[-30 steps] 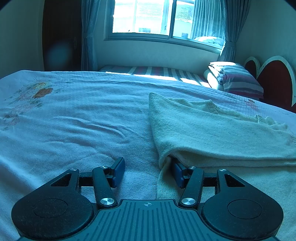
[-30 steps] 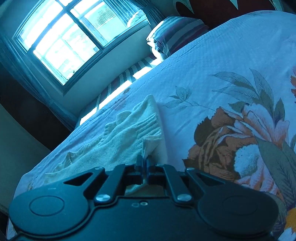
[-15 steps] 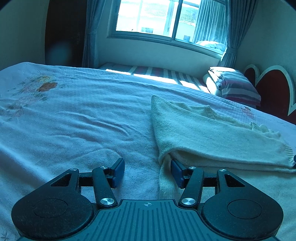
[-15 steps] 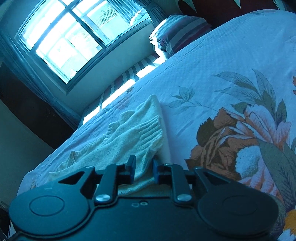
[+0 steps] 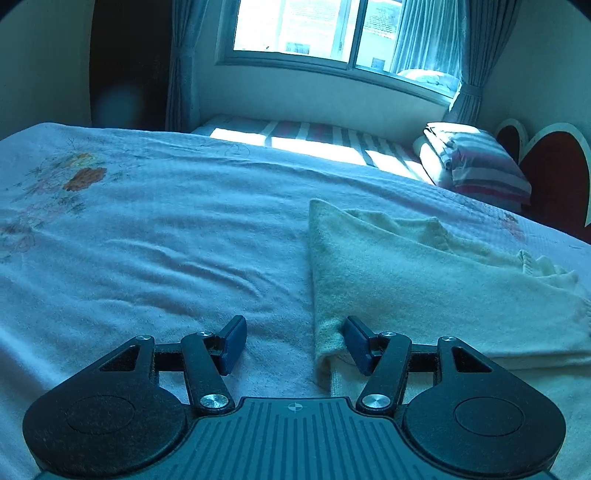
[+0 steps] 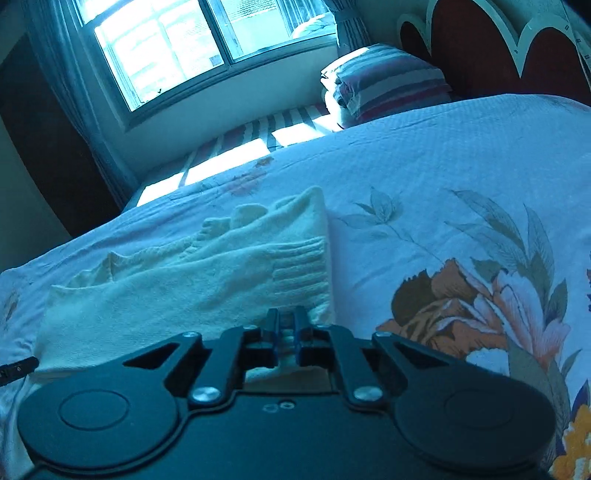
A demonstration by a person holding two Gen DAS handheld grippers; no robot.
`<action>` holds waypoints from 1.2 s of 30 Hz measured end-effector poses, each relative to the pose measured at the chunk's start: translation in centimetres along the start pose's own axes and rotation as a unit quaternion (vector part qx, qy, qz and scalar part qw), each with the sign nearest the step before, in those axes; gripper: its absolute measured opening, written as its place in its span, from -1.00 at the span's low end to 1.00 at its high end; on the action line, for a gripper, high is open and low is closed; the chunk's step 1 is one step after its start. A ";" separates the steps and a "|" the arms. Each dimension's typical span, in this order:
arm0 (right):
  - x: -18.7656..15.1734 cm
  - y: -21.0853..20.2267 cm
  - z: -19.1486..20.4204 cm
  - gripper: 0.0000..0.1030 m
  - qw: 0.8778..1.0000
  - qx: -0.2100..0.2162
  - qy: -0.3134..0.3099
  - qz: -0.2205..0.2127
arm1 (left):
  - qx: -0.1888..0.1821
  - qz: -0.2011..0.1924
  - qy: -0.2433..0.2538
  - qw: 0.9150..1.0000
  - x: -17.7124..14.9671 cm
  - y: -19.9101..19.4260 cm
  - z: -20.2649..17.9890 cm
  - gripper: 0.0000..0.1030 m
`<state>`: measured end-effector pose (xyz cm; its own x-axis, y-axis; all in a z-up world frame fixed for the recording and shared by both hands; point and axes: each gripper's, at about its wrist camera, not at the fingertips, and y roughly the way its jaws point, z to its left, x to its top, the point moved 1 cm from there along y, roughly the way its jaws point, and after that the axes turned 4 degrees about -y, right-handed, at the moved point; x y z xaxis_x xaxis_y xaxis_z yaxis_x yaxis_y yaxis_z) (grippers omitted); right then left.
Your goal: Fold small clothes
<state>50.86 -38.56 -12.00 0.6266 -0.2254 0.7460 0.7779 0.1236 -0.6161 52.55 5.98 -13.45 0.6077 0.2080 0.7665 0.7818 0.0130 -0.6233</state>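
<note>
A cream knitted sweater (image 5: 424, 288) lies folded lengthwise on the bed, its ribbed cuff (image 6: 299, 269) on top at the right end. My left gripper (image 5: 293, 332) hovers low at the sweater's left end, its jaws opening. The near corner of the fold lies between them against the right pad (image 5: 356, 341), and the left pad (image 5: 232, 343) is over bare bedspread. My right gripper (image 6: 287, 321) is at the near right edge of the sweater (image 6: 184, 291), its jaws closing to a narrow slit with cream cloth pinched between them.
The pale floral bedspread (image 6: 443, 166) covers the whole bed (image 5: 147, 240). A striped folded quilt (image 5: 480, 162) sits by the red heart-shaped headboard (image 5: 554, 166). Beyond the far edge are a striped bench and a bright window (image 5: 314, 29).
My right gripper opened half a second ago and has closed again on the sweater's edge, and it has rolled to level. My left gripper has drawn back a little, jaws slightly wider.
</note>
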 end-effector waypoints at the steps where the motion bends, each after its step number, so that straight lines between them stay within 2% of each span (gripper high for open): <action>1: 0.2 -0.2 0.0 -0.86 1.000 0.003 0.002 -0.001 | 0.000 -0.019 0.005 1.000 0.6 -0.3 -0.1 0.14; 2: 0.4 -0.7 0.1 -0.72 1.000 0.009 0.001 -0.010 | -0.007 -0.031 0.004 1.000 1.2 -0.2 -0.2 0.14; 3: 0.6 -1.1 0.1 -0.68 1.000 0.014 -0.002 -0.022 | -0.012 -0.034 0.000 0.999 2.2 0.2 -0.2 0.14; 6: 1.7 -0.8 0.6 -0.68 0.999 0.017 -0.016 -0.036 | -0.015 -0.038 -0.006 0.999 4.9 2.8 -0.5 0.14; 8: 2.6 0.1 0.6 -0.68 0.999 0.011 -0.023 -0.035 | -0.011 -0.028 0.000 1.000 6.1 5.1 -0.7 0.14; 12: 3.6 2.4 0.3 -0.75 0.999 0.013 -0.044 -0.019 | 0.021 0.009 -0.003 1.000 6.6 9.7 0.1 0.14; 14: 3.5 3.8 0.2 -0.81 0.998 -0.004 -0.062 0.000 | 0.013 0.002 -0.010 1.000 6.5 10.1 0.6 0.22; 16: 3.6 3.9 0.2 -0.81 0.998 -0.006 -0.068 0.000 | 0.015 0.000 -0.001 1.000 7.0 9.4 0.3 0.22; 18: 4.0 3.0 0.5 -0.66 0.997 -0.001 -0.070 -0.012 | -0.001 -0.021 0.003 1.000 7.1 8.5 0.1 0.22; 20: 4.1 2.1 0.5 -0.65 0.997 0.005 -0.074 -0.030 | -0.005 -0.011 0.016 1.000 7.0 9.1 -0.3 0.22; 21: 4.0 2.1 0.5 -0.65 0.997 0.004 -0.077 -0.029 | 0.001 0.002 0.022 1.000 6.8 9.7 -0.4 0.22; 23: 3.7 3.6 0.1 -0.70 0.997 -0.014 -0.080 0.004 | 0.003 0.006 0.015 1.000 6.5 9.8 -0.4 0.23; 26: 3.7 2.7 0.1 -0.66 0.997 -0.010 -0.071 -0.004 | -0.019 -0.004 0.018 1.000 6.0 7.1 -0.7 0.23; 29: 3.5 0.6 0.6 -0.61 0.997 0.008 -0.074 -0.031 | -0.040 -0.015 0.045 0.998 4.6 5.1 -1.8 0.23; 30: 3.3 0.3 0.8 -0.61 0.996 0.013 -0.077 -0.035 | -0.034 -0.027 0.062 0.997 4.3 4.4 -2.7 0.23; 32: 3.2 0.2 1.6 -0.61 0.996 0.025 -0.081 -0.032 | -0.049 -0.051 0.074 0.995 4.6 3.2 -4.4 0.23; 36: 3.4 2.0 5.8 -0.65 0.993 0.074 -0.095 -0.019 | -0.101 -0.025 0.103 0.989 4.8 3.4 -9.3 0.23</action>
<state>54.76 -33.44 -9.24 0.5825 -0.0485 0.8114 0.7914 0.2616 -0.5525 59.45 -2.08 -10.50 0.5667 0.0074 0.8239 0.8108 -0.1824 -0.5561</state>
